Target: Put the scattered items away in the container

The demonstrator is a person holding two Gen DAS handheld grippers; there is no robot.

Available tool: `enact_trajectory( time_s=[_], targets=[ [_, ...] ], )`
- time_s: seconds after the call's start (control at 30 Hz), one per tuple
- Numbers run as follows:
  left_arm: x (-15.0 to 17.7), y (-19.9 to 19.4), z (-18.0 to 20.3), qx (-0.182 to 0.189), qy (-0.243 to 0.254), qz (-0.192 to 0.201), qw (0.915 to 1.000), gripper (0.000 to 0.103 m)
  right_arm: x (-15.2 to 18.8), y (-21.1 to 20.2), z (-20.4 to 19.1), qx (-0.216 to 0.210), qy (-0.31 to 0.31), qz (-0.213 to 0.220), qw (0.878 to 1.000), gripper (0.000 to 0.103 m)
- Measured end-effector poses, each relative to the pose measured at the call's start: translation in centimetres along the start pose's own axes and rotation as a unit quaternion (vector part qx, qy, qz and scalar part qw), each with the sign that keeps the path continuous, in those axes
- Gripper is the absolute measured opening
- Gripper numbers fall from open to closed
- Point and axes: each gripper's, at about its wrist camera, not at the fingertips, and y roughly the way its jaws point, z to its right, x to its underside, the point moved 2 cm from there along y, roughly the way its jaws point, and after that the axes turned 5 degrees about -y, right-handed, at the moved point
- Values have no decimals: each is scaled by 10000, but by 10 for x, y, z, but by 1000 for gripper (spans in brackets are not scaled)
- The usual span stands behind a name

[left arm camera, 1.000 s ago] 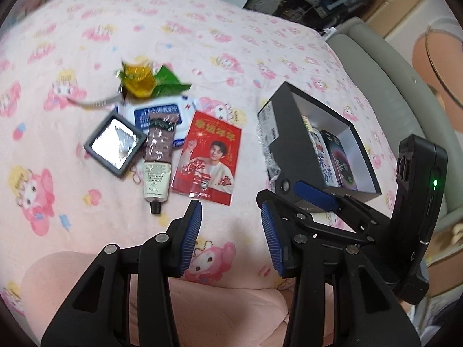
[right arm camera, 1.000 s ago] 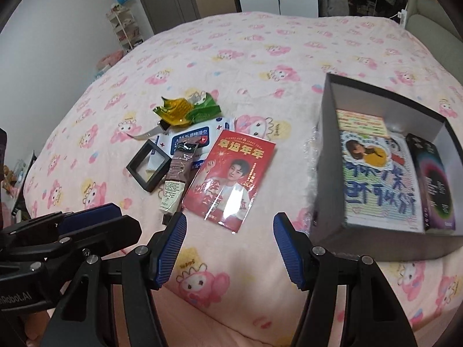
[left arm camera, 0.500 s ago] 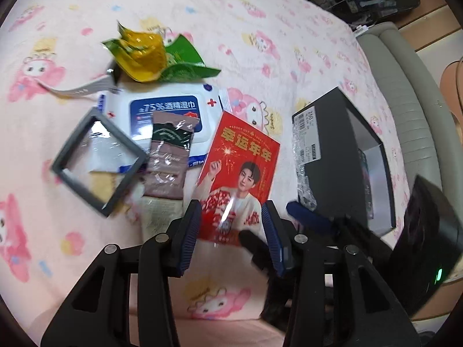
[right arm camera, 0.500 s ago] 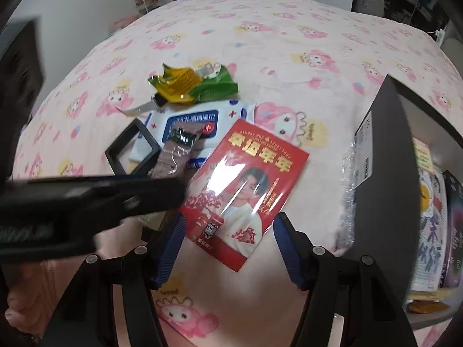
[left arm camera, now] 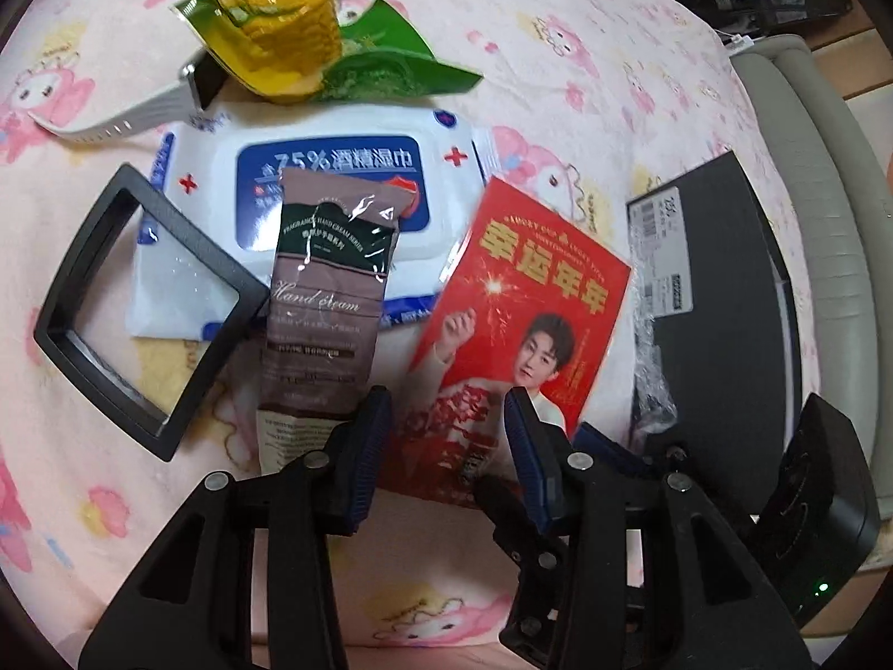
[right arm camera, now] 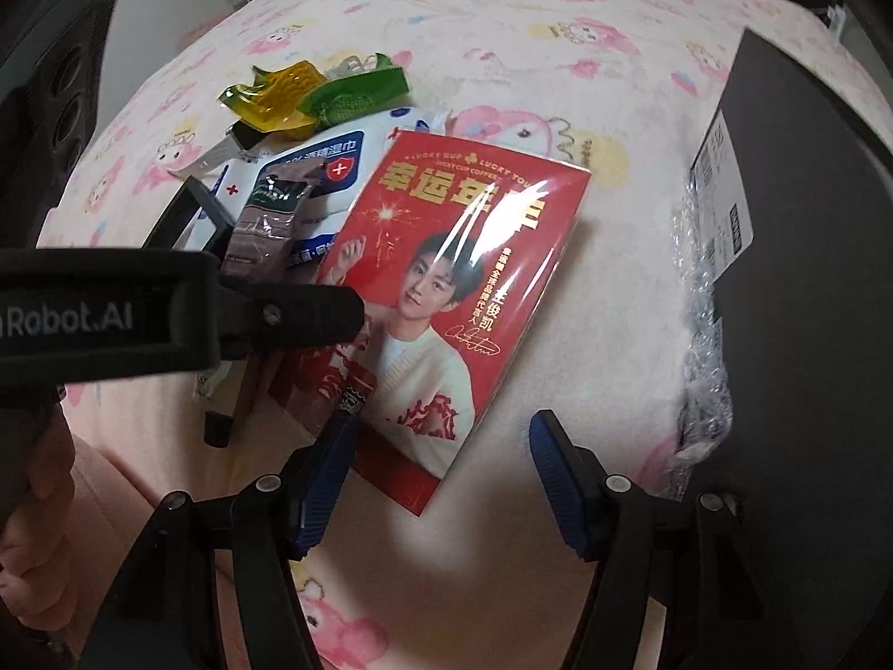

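A red coffee packet (left arm camera: 524,307) (right arm camera: 457,279) lies flat on the pink bedspread. Beside it on the left lies a brown hand cream tube (left arm camera: 329,301), resting on a white wipes pack (left arm camera: 335,190). A black square frame (left arm camera: 145,307) and yellow-green snack wrappers (left arm camera: 290,50) lie further left and behind. My left gripper (left arm camera: 446,446) hovers open, low over the packet's lower-left corner and the tube's end. My right gripper (right arm camera: 443,474) hangs over the packet's near corner, its jaws opening, pads clear of it. The black box (right arm camera: 809,223) stands to the right.
A white strap (left arm camera: 111,117) pokes out under the wrappers. Bubble wrap (right arm camera: 703,335) clings to the box's near side. The left gripper's arm (right arm camera: 279,318) crosses the right wrist view over the tube. A grey sofa (left arm camera: 826,195) runs beyond the bed.
Both grippers have come down close over the items, so the red packet now fills the views. The left gripper slid in over the packet's corner. The box's inside is out of sight.
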Motion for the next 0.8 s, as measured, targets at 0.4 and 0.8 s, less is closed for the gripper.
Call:
enact_trajectory(
  time_s=[0.4, 0.8],
  targets=[
    [14, 11, 7, -56, 262, -400, 9988, 45, 3, -8, 3, -363, 122, 273, 9989, 66],
    [33, -12, -7, 22, -162, -7, 9999, 48, 13, -17, -4, -292, -61, 237, 9993, 66]
  ],
)
